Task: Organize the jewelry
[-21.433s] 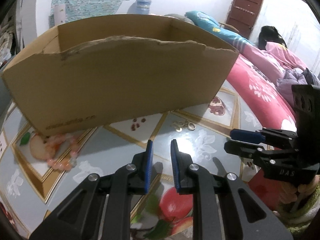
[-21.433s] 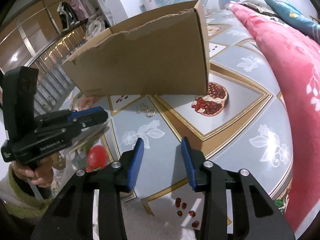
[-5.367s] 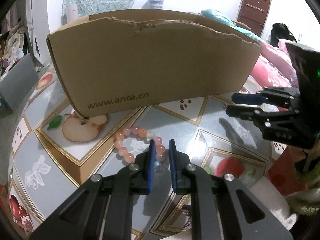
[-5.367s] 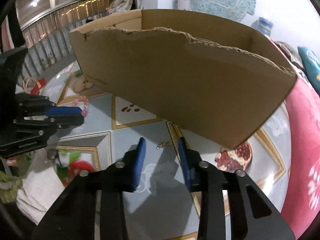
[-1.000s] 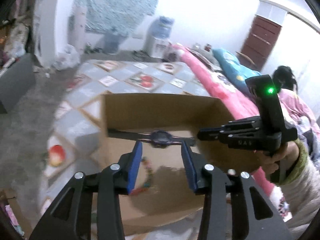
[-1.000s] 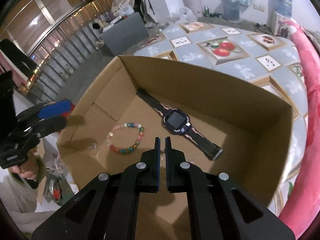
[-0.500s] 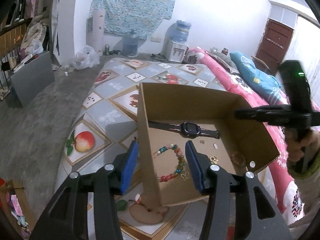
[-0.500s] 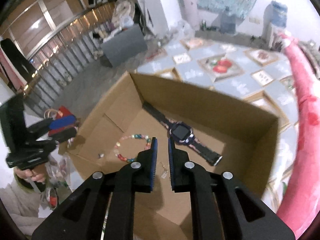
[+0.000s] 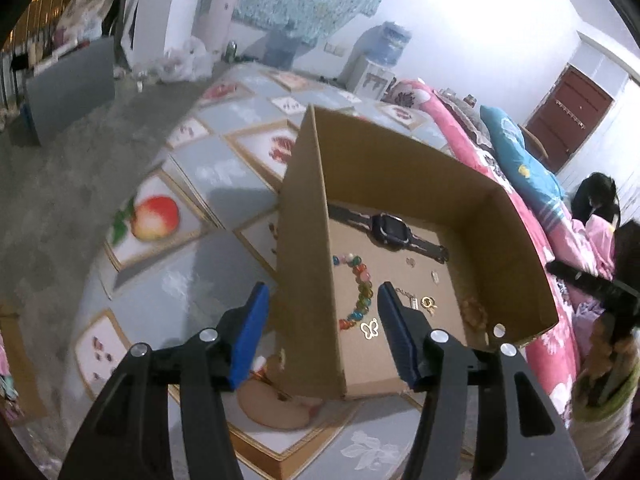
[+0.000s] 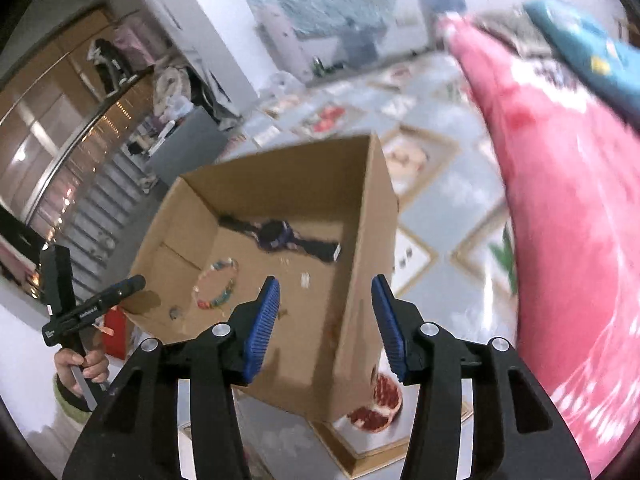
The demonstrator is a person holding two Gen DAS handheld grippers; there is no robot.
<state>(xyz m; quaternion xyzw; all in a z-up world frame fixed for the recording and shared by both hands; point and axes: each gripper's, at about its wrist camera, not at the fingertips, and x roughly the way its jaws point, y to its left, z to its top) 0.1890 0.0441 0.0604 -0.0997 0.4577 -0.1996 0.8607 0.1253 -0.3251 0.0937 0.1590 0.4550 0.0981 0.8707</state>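
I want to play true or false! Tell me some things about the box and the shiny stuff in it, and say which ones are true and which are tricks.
1. The watch lies inside the cardboard box. True.
2. The bead bracelet is on the floor mat outside the box. False: it lies on the box floor, nearer the camera than the watch.
3. Both grippers are open and hold nothing. True: the left gripper and the right gripper each have a wide gap between the fingers.
4. The box has a lid closed over it. False: its top is open and the inside shows.
5. A small gold butterfly charm lies in the box by the bracelet. True.
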